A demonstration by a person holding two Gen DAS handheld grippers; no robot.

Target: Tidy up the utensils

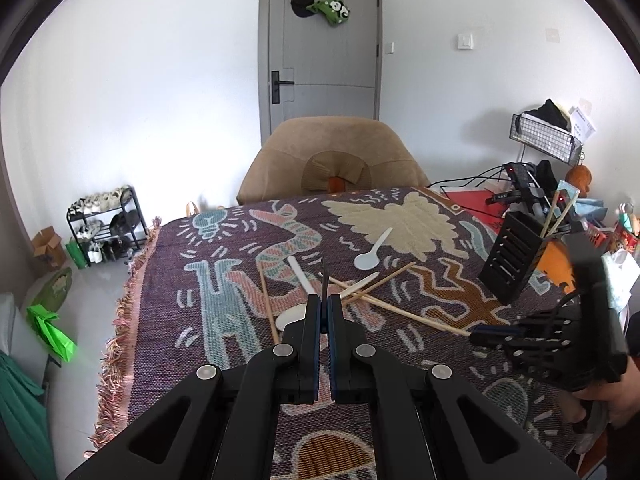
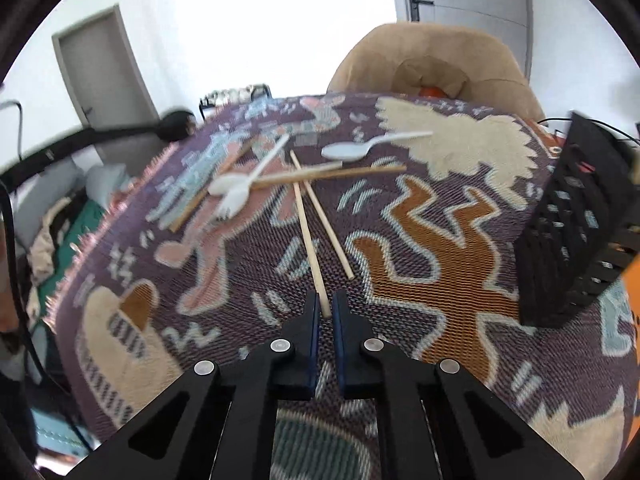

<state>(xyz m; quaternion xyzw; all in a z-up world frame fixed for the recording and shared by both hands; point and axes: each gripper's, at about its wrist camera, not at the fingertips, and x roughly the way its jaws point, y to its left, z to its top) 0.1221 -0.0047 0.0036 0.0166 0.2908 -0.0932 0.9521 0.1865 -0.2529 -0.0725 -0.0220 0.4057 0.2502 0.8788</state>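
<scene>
Wooden chopsticks and white plastic spoons and a fork lie scattered on the patterned cloth. My right gripper is closed on the near end of one chopstick; it also shows in the left wrist view. A second chopstick lies just right of it. My left gripper is shut with nothing visible between its fingers, above a white spoon. A black slotted utensil holder stands at the right with two chopsticks in it; it shows in the right wrist view too.
A white spoon lies further back on the cloth, seen also in the right wrist view. A white fork and crossed chopstick lie mid-table. A tan chair stands behind the table. Clutter and cables sit at the right.
</scene>
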